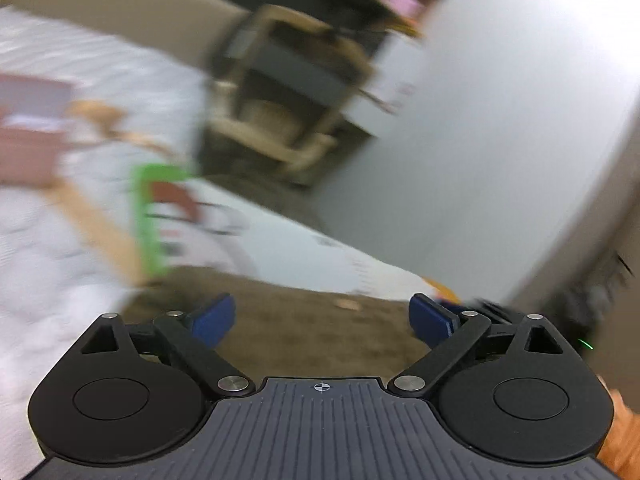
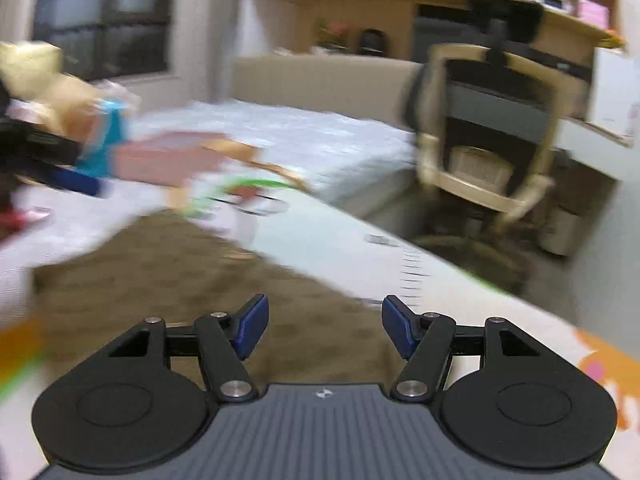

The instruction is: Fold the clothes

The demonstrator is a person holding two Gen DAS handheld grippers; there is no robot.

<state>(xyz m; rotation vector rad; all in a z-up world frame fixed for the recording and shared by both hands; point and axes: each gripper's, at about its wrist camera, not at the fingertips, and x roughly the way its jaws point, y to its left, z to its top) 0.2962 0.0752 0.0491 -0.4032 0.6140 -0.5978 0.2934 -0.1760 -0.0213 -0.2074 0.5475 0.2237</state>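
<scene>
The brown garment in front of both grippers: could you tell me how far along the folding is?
Done: a pink folded item lies on the white bed, though blur hides what it is. In hand: nothing; the left gripper and right gripper are both open and empty above the brown garment, which lies spread flat. Left: gripping and folding it, apparently from the start.
</scene>
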